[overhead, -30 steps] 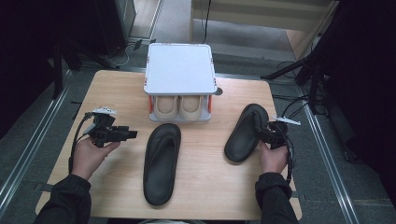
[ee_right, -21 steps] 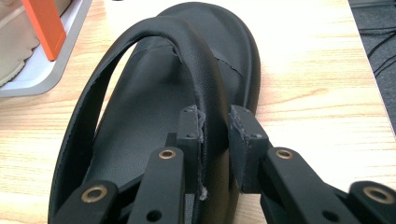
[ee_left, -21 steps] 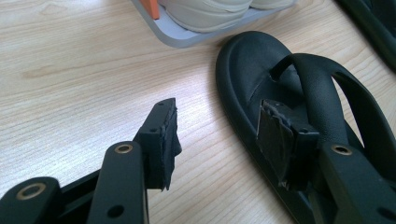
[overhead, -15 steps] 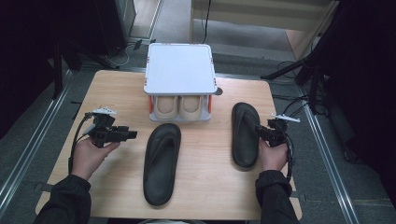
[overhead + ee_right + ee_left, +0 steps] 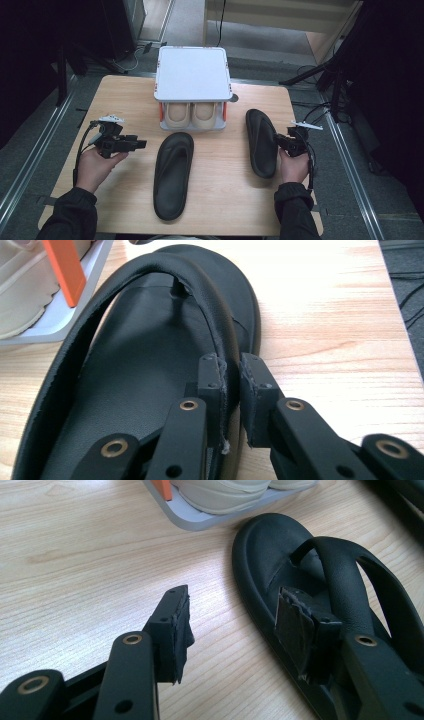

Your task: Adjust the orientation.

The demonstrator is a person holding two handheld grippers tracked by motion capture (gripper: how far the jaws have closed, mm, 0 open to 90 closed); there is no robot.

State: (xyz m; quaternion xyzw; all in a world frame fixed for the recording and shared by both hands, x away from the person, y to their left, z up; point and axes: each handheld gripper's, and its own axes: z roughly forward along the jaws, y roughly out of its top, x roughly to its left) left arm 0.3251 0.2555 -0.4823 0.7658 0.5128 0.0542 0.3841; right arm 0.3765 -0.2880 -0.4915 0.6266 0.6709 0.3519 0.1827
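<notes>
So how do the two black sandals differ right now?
The right sandal is clamped at its strap by the right gripper; the middle sandal lies free, near the open left gripper. The right sandal lies by the table's right edge, the middle one in front of the shoe rack. Both are black thong sandals, toes pointing away.

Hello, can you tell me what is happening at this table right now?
A person holds a pair of tongs in each hand. The right tongs are shut on the strap of the right black rubber flip-flop. The left tongs are open beside the left black flip-flop. A white two-tier shoe rack holds beige shoes.
</notes>
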